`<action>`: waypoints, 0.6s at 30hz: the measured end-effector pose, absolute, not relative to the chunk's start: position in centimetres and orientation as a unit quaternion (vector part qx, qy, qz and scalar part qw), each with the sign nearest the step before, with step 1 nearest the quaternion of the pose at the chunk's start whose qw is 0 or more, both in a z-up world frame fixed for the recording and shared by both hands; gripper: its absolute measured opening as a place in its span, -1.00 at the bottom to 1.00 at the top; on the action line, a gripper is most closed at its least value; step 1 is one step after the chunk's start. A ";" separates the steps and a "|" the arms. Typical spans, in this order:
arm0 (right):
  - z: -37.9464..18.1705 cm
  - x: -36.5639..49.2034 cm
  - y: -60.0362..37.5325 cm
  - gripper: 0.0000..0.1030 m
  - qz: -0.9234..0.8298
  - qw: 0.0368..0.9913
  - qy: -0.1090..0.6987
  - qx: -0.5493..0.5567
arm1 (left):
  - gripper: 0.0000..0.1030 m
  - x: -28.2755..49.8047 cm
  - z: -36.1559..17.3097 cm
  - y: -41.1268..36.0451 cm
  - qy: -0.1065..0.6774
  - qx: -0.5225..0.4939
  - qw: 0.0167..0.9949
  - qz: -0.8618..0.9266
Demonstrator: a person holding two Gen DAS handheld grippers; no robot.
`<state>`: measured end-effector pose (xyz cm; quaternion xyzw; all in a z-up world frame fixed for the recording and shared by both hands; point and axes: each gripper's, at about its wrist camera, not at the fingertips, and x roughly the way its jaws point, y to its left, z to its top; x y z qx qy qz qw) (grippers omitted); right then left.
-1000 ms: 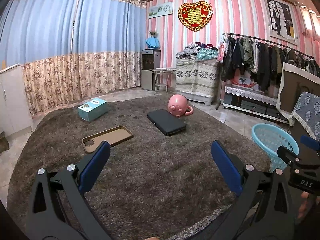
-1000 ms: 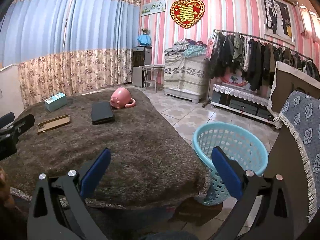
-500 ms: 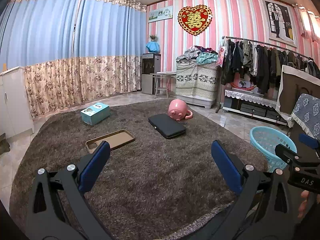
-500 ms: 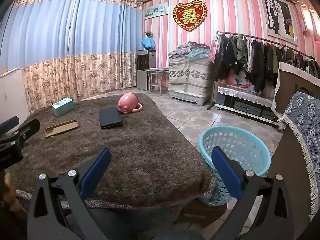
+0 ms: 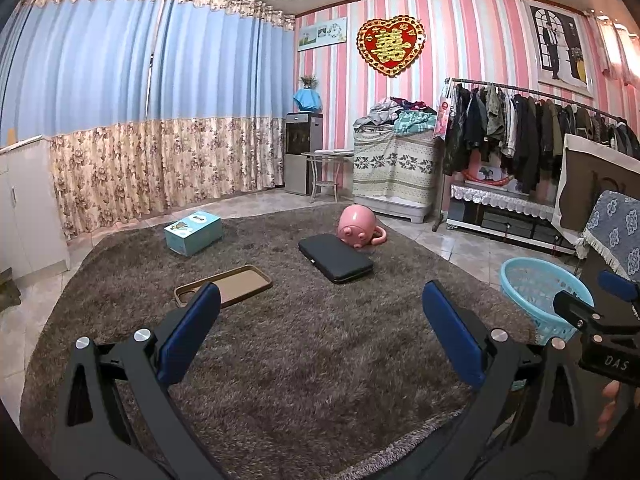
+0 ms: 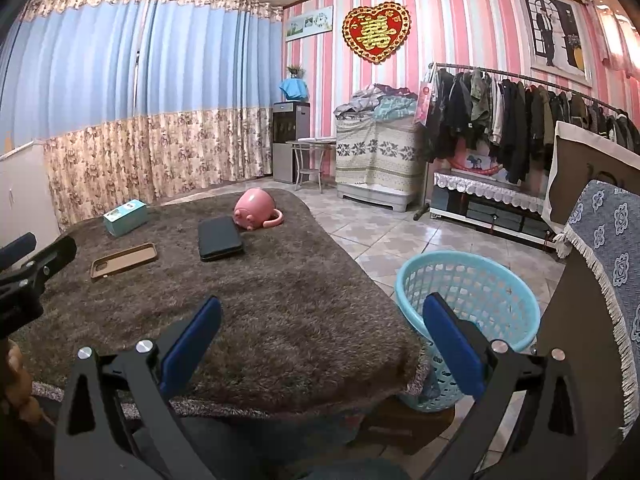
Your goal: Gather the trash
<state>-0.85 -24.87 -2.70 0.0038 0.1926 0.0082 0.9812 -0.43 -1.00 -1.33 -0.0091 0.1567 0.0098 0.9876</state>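
Grippers first: the left gripper (image 5: 320, 308) and the right gripper (image 6: 320, 320) each hang with jaws spread wide and nothing between the blue pads, both raised above the brown shaggy cover (image 5: 304, 352) at the lower edge of their frames. Neither touches any object.

Items on the cover, centre and left of the left wrist view: a teal box (image 5: 193, 232) at upper left, a brown phone case (image 5: 228, 286) lying flat nearer the camera, a black case (image 5: 335, 258) at centre, and a pink pig-shaped mug (image 5: 357, 228) tipped on its side, just beside the black case's far end. All four lie well apart from both grippers.

A light blue basket (image 6: 468, 304) stands on the tiled floor at lower right of the right wrist view, close against the cover's edge, plausibly set there as the trash receiver within the right gripper's reach. Its visible interior shows no items; the bottom is partly hidden.

Judgement: the open, level stance suits either an approach or a release just completed.
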 end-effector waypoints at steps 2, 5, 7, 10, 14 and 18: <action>-2.7 -0.8 -24.8 0.91 0.008 0.981 0.192 0.004 | 0.90 -0.4 -1.3 -1.1 0.159 -0.010 0.987 0.009; -2.7 -0.9 -24.8 0.91 0.008 0.981 0.192 0.004 | 0.90 -0.4 -1.3 -1.1 0.159 -0.011 0.987 0.011; -2.7 -0.8 -24.8 0.91 0.008 0.981 0.192 0.005 | 0.90 -0.4 -1.3 -1.0 0.158 -0.011 0.987 0.011; -2.8 -0.9 -24.8 0.91 0.009 0.981 0.193 0.005 | 0.90 -0.4 -1.3 -1.1 0.156 -0.011 0.988 0.013; -2.6 -0.9 -24.7 0.91 0.008 0.981 0.192 0.003 | 0.90 -0.2 -1.4 -1.0 0.155 -0.013 0.988 0.016; -2.7 -0.9 -24.7 0.91 0.008 0.981 0.192 0.004 | 0.90 -0.2 -1.4 -0.9 0.156 -0.013 0.988 0.015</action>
